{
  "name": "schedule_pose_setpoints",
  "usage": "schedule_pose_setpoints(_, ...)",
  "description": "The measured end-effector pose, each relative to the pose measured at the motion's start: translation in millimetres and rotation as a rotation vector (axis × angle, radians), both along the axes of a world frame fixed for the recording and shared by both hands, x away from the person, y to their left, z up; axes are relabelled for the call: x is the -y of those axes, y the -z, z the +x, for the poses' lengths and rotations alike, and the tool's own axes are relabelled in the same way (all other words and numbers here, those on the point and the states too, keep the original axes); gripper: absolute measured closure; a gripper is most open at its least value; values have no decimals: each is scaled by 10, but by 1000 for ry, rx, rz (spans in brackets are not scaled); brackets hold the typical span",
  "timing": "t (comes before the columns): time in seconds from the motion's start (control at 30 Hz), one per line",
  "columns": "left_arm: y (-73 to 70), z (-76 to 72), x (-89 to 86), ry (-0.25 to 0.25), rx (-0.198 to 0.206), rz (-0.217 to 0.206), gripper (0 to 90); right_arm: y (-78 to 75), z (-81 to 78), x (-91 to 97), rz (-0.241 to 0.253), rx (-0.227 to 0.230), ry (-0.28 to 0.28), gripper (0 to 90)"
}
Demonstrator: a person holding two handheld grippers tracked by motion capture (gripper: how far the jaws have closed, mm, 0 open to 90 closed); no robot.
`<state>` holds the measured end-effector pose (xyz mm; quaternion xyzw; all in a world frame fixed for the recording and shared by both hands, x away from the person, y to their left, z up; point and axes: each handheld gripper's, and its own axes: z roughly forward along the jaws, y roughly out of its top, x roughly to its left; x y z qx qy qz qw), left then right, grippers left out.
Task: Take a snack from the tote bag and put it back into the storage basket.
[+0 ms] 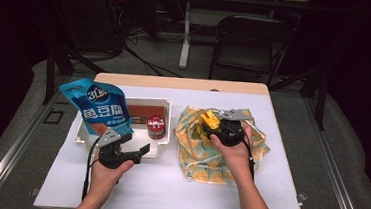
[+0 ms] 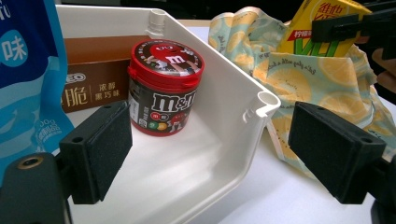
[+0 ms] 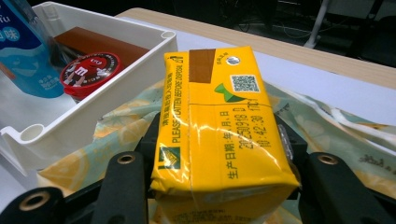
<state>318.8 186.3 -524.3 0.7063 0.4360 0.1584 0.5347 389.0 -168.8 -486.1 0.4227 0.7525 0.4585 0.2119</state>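
Observation:
My right gripper [image 1: 217,127] is shut on a yellow drink carton [image 1: 208,120], held just above a lemon-print cloth bag [image 1: 209,161]. In the right gripper view the carton [image 3: 219,126] lies lengthwise between the black jaws of that gripper [image 3: 219,142], which press on its two sides. My left gripper [image 1: 142,149] stands open at the front right corner of a white bin [image 1: 166,103]. In the left gripper view the wide-apart pads of the left gripper [image 2: 210,154] straddle the bin's corner [image 2: 261,100] and hold nothing.
Inside the bin stand a red-lidded M&M's jar [image 2: 164,88], a brown snack box [image 2: 98,79] at the back and a tall blue pouch [image 1: 100,110] at the left. The table's wooden far edge [image 1: 180,83] lies behind the bin and the bag.

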Motion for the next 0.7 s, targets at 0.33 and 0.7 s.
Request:
schedule_pose_setpoints(0.33,0,-20,51,-5,15,27,129,-171,-21,4,-7,23,6,506)
schedule_pose_setpoints(0.7,-45,-43,135,35,11,31,107,-320,-53,6,2,40,5,506)
